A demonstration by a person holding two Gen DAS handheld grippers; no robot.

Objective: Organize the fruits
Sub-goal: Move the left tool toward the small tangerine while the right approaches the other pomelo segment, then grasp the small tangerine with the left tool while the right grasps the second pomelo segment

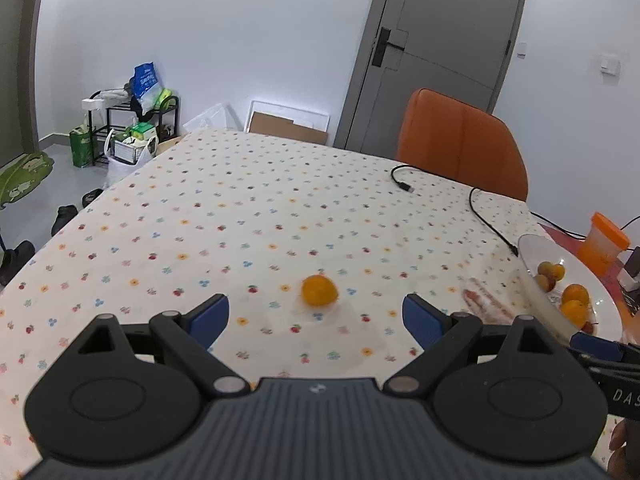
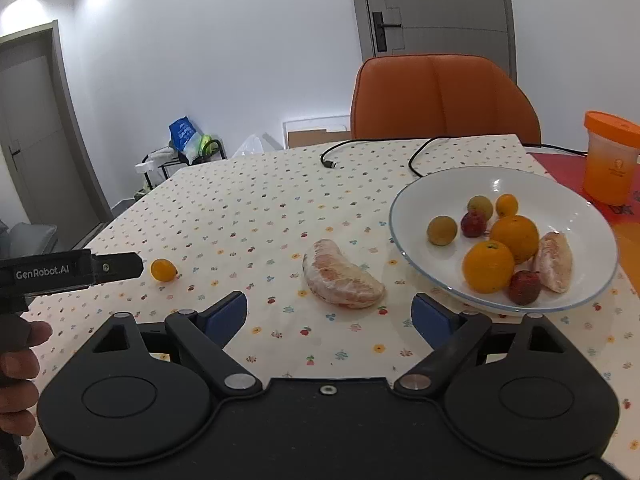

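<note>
The white bowl (image 2: 404, 236) is sitting on the table (image 2: 248, 208) at about 2 o'clock from the right tongs (image 2: 329, 314). It is holding two oranges (image 2: 514, 238), a peeled pomelo segment (image 2: 554, 255) and several small fruits. A second pomelo segment (image 2: 340, 280) is lying on the cloth just ahead at 12 o'clock. The right tongs are gaping wide, gripping nothing. The left tongs (image 1: 316, 318) are spreading wide too, empty, with a small orange fruit (image 1: 319, 290) lying just ahead at 12 o'clock.
</note>
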